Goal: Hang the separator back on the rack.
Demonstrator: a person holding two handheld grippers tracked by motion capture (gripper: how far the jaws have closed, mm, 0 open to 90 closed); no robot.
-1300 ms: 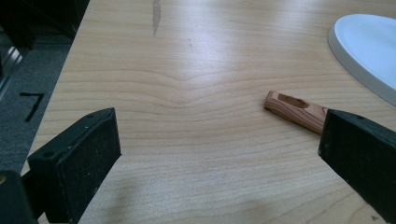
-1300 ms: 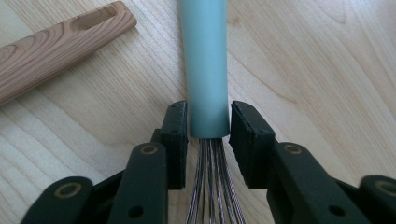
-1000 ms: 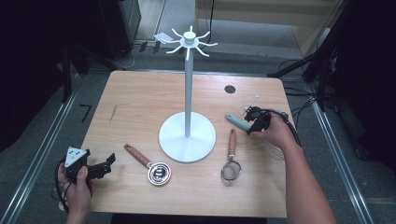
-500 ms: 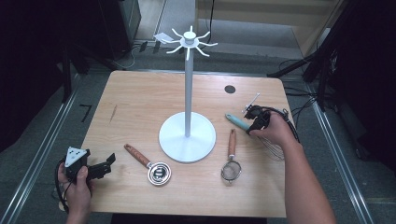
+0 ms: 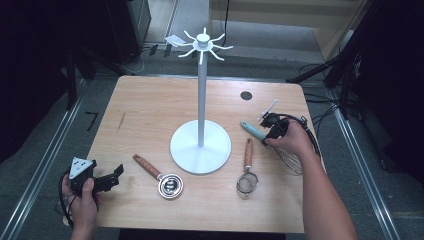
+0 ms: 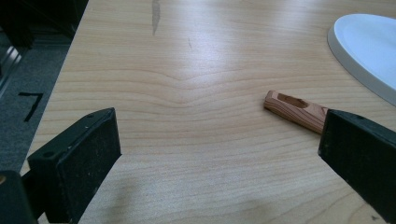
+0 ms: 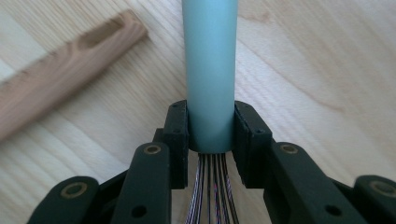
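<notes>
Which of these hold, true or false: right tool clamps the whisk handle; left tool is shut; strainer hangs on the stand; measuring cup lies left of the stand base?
1. The right tool clamps the whisk by its teal handle. True.
2. The left tool is shut. False: its jaws stand wide apart over bare table.
3. The strainer hangs on the stand. False: it lies flat on the table.
4. The measuring cup lies left of the stand base. True.
</notes>
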